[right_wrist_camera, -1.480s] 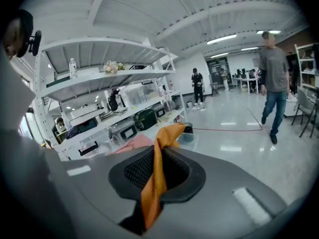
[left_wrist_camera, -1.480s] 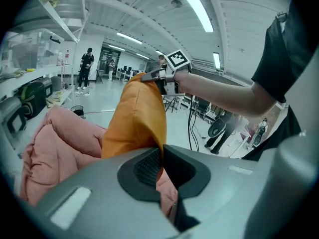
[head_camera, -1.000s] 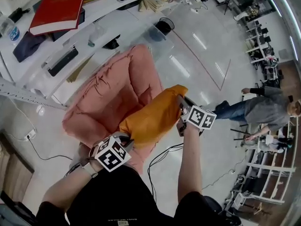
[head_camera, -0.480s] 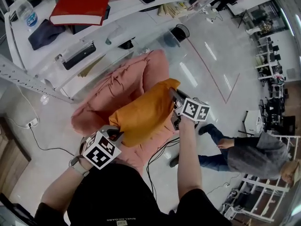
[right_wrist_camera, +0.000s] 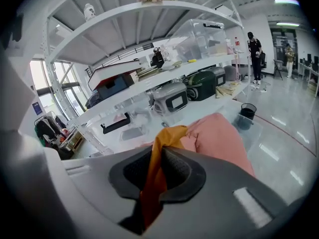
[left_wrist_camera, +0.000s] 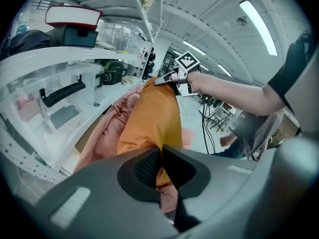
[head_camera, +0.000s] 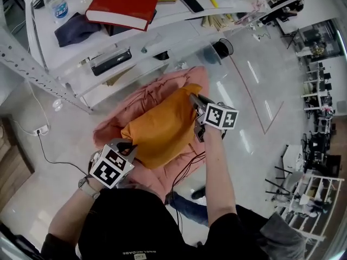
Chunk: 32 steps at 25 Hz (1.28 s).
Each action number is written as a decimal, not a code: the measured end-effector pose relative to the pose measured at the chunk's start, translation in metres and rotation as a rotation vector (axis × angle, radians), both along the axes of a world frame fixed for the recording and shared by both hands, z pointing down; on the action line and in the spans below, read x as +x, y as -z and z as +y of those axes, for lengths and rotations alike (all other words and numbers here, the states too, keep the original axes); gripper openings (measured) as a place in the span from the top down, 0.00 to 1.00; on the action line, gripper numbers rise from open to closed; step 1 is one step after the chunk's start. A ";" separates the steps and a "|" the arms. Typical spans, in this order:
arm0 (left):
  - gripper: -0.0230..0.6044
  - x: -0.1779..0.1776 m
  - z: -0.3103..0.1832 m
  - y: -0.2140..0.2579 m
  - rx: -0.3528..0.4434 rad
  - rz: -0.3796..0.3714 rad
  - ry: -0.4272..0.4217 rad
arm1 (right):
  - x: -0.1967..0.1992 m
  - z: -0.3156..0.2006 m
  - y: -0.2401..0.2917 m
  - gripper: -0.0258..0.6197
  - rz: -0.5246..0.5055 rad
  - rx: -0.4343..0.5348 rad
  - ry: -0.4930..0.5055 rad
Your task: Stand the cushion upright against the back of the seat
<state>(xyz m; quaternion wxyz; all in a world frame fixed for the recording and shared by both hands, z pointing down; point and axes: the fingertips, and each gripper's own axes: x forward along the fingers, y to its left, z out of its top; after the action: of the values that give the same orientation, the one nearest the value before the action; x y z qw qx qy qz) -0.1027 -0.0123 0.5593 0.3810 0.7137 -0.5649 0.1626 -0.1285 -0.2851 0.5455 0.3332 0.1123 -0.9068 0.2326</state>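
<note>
An orange cushion (head_camera: 158,129) hangs over the pink floor seat (head_camera: 138,99), stretched between both grippers. My left gripper (head_camera: 132,145) is shut on the cushion's near left corner, and its own view shows the orange cloth (left_wrist_camera: 152,123) pinched in the jaws. My right gripper (head_camera: 195,103) is shut on the far right corner, with orange fabric (right_wrist_camera: 154,173) clamped between its pads. The pink seat's back (right_wrist_camera: 219,138) rises behind the cushion, just in front of the shelf. In the left gripper view the right gripper (left_wrist_camera: 162,80) shows at the cushion's far end.
A white metal shelf rack (head_camera: 87,64) stands right behind the seat, with a red book (head_camera: 126,4), a water bottle (head_camera: 56,5) and clear bins (right_wrist_camera: 204,39) on it. Black cables (head_camera: 181,169) trail on the glossy floor. A small black bin (head_camera: 222,47) stands beyond the seat.
Both grippers have carried the orange cushion left and toward the shelf, further over the pink seat. The cushion has swung round with them. A person walking at the right has gone from view.
</note>
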 end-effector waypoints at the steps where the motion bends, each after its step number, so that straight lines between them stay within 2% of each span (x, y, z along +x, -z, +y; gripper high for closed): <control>1: 0.91 -0.005 0.001 -0.004 -0.007 0.004 0.017 | -0.006 0.001 -0.006 0.90 0.007 -0.008 0.003; 7: 0.91 -0.022 0.003 -0.019 -0.038 0.036 0.059 | -0.027 0.000 -0.028 0.90 0.022 -0.037 -0.020; 11: 0.91 -0.024 0.000 -0.028 -0.028 0.074 0.061 | -0.027 -0.002 -0.044 0.90 0.043 -0.053 -0.024; 18: 0.91 -0.026 -0.004 -0.049 -0.056 0.120 0.054 | -0.023 -0.002 -0.079 0.90 0.062 -0.066 -0.058; 24: 0.91 -0.023 -0.003 -0.071 -0.068 0.173 0.070 | -0.015 0.003 -0.103 0.89 0.009 -0.192 -0.094; 28: 0.91 -0.022 -0.004 -0.079 -0.068 0.210 0.089 | -0.013 0.004 -0.110 0.89 0.004 -0.178 -0.099; 32: 0.91 -0.024 -0.005 -0.083 -0.068 0.202 0.095 | -0.016 0.004 -0.114 0.89 -0.001 -0.172 -0.112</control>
<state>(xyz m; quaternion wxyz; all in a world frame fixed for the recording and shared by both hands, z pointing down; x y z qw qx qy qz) -0.1264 -0.0169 0.6426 0.4670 0.6857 -0.5509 0.0908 -0.1440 -0.2814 0.6600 0.3277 0.1337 -0.8760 0.3278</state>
